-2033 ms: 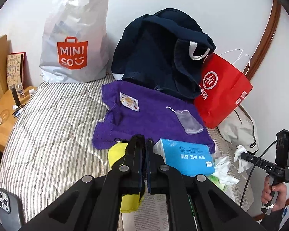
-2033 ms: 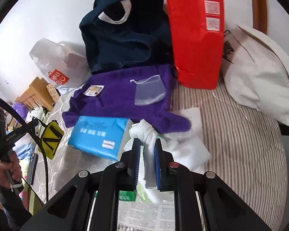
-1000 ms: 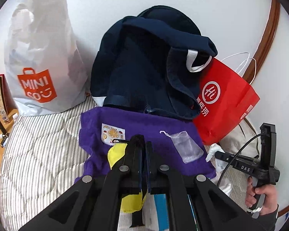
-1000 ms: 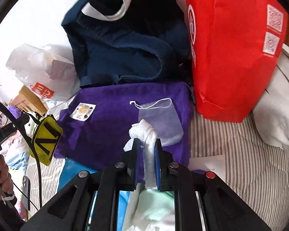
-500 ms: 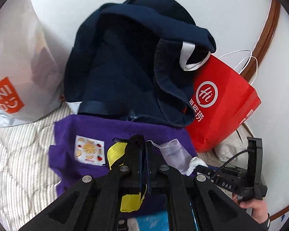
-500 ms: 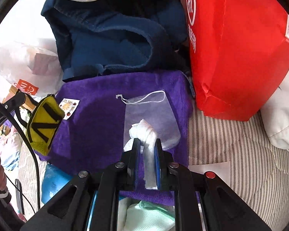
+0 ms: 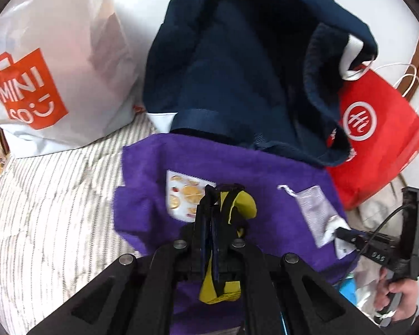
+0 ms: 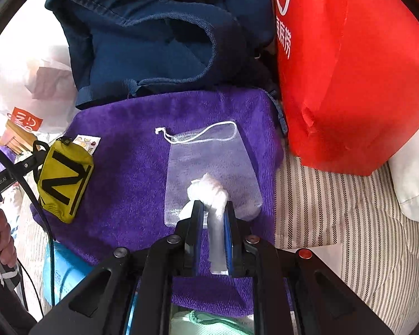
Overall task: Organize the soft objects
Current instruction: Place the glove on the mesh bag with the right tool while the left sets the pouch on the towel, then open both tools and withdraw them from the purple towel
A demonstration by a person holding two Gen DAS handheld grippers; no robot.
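The left tool [image 7: 212, 195] is pressed together on a yellow pouch [image 8: 64, 180], which bears black bands and hangs from the pinched tips above the purple towel [image 8: 125, 173]. In the right wrist view the pouch sits over the towel's left edge, just beside a small fruit-print packet [image 7: 181, 195] lying on the towel.

The right tool [image 8: 212, 209] is pinching a white crumpled cloth [image 8: 209, 192]; the cloth bulges out ahead of the tips and a strip runs back between the jaws. It is held directly over a translucent mesh drawstring bag [image 8: 209, 162], which lies flat on the towel with its white cord looped at the far end. Whether the cloth touches the mesh cannot be determined.

The towel is spread on a striped bed [image 8: 349, 209]. A navy garment [image 7: 237, 69] is heaped against the wall behind the towel, overlapping its far edge. A red paper bag [image 8: 349, 69] stands to the right, beside towel and garment. A white Miniso bag [image 7: 56, 69] stands to the left. A blue tissue pack [image 8: 61, 268] lies at the towel's near left edge.
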